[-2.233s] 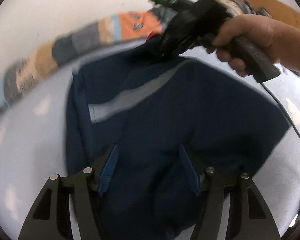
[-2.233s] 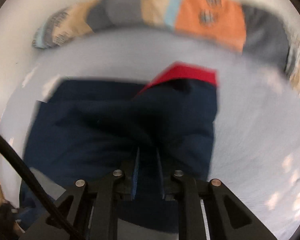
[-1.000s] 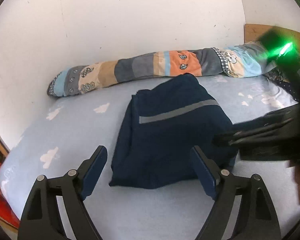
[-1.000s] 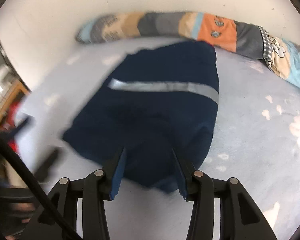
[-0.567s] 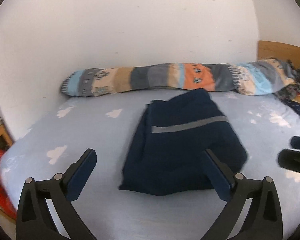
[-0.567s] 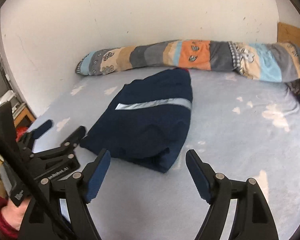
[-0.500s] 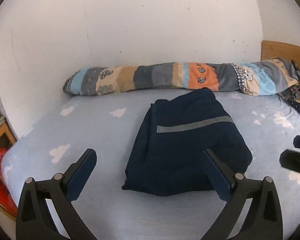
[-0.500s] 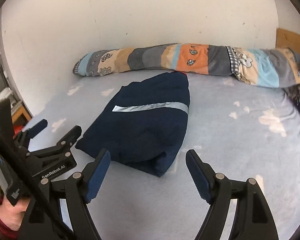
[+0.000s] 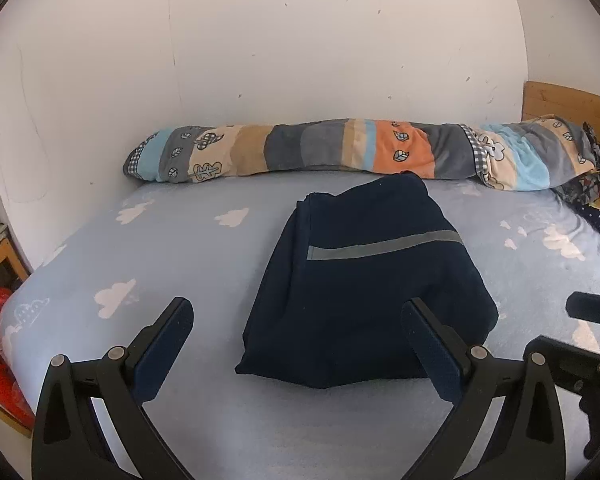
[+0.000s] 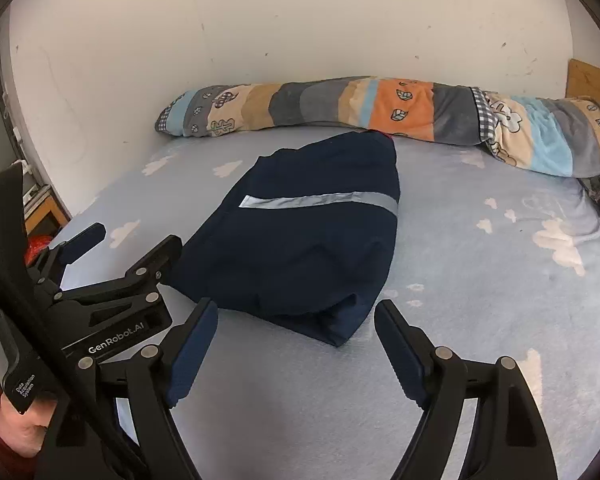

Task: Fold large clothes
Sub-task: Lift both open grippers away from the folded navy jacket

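the folded navy garment [image 9: 364,280] lies mid-bed on the blue sheet [image 9: 180,264], its long axis running away toward the striped bolster [image 9: 340,148]. it sits straight ahead of both tools. the left gripper [image 9: 296,344] gapes wide and empty; the right gripper [image 10: 296,340], jaws opening with nothing between them, looks nearer the near corner.

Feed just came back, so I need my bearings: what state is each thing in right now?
Navy garment: folded, lying on the bed, held by nothing.
Left hand-held gripper: open, empty, short of the garment.
Right hand-held gripper: jaws opening, nothing between them.
Long patchwork pillow: lying along the wall.
Bed sheet: spread flat.
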The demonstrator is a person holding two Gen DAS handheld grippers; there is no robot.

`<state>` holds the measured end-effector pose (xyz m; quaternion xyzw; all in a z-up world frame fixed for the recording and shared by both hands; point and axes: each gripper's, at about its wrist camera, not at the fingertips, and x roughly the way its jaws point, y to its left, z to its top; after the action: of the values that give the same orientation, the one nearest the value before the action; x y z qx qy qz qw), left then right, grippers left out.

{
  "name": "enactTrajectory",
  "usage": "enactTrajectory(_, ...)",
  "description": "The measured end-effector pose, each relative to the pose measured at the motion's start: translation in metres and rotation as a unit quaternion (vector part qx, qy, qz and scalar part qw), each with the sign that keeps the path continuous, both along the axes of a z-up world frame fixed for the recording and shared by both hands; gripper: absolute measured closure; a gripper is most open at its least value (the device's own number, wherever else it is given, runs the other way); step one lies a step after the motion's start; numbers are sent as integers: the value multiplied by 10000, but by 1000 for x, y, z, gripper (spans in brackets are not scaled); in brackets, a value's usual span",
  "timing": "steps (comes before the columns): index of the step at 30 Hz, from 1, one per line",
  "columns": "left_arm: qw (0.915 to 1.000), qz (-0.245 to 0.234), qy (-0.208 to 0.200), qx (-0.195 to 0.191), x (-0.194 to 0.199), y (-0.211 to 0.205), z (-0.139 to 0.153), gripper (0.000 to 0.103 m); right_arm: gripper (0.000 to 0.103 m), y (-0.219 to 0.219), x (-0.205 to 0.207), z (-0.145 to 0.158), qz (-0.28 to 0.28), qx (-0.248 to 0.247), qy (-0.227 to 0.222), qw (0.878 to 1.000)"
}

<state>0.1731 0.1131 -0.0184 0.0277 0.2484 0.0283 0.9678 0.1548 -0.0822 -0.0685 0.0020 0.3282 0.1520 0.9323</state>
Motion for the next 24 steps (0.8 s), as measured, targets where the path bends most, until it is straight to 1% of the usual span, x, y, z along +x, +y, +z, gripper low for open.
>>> enactTrajectory(4, 10000, 9, 64, -53, 1, 2, -2, 0, 18, 2, 1, -1, 25, 7, 59, 10000)
enactTrajectory(13, 10000, 46, 65, -23, 2, 2, -1, 0, 18, 3, -1, -2, 47, -9, 44, 10000)
enactTrajectory(16, 9999, -16, 108, -13, 5, 3, 0, 0, 17, 0, 2, 0, 110, 175, 100, 9997)
enactTrajectory(17, 9998, -64, 164, -14, 9, 5, 1, 0, 17, -5, 5, 3, 184, 321, 140, 9992)
enactTrajectory(18, 9993, -257, 260, -76, 15, 8, 2, 0, 12, -8, 9, 5, 203, 402, 180, 9988)
enactTrajectory(19, 9982, -439, 397, -118, 24, 11, 3, 0, 10, -13, 16, 6, 224, 490, 245, 9982)
enactTrajectory(20, 9963, -570, 631, -127, 38, 15, 2, 0, 9, -21, 25, 7, 254, 630, 333, 9971)
enactTrajectory(21, 9930, -691, 930, -251, 54, 21, 0, 0, 9, -27, 33, 8, 207, 742, 407, 9962)
enactTrajectory(23, 9845, -734, 1420, -727, 81, 41, -6, 0, 8, -39, 54, 6, 150, 980, 604, 9932)
enactTrajectory(24, 9785, -805, 1635, -963, 97, 50, -10, 0, 8, -44, 64, 4, 147, 1087, 704, 9915)
